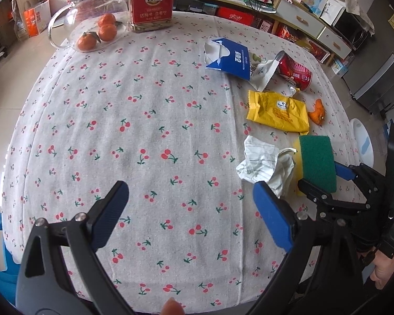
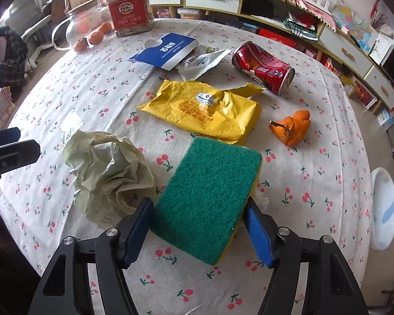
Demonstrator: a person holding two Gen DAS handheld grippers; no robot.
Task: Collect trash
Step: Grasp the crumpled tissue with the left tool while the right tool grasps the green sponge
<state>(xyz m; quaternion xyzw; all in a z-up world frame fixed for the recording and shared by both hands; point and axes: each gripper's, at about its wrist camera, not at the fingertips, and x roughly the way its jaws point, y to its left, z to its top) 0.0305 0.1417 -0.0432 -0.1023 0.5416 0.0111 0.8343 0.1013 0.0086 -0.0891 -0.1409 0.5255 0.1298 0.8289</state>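
The right hand-held gripper has its blue pads on either side of a green-and-yellow scouring sponge, green face up; whether the pads press on it cannot be told, though they sit right at its edges. The sponge's long axis runs from the near side toward the far right, its far corner touching the yellow snack wrapper. The left hand-held gripper has its jaws wide apart over bare cloth, with nothing between them.

The trash lies on the right half of the table: a crumpled paper tissue just left of the sponge, the yellow wrapper beyond it with its length running left to right, an orange peel to its right, a dented red can on its side farther off, and a blue-and-white tissue pack over a white pouch.

A cherry-print cloth covers the table. At the far left stand a glass jug, tangerines and a red-labelled jar. Low cabinets and shelves line the far wall.
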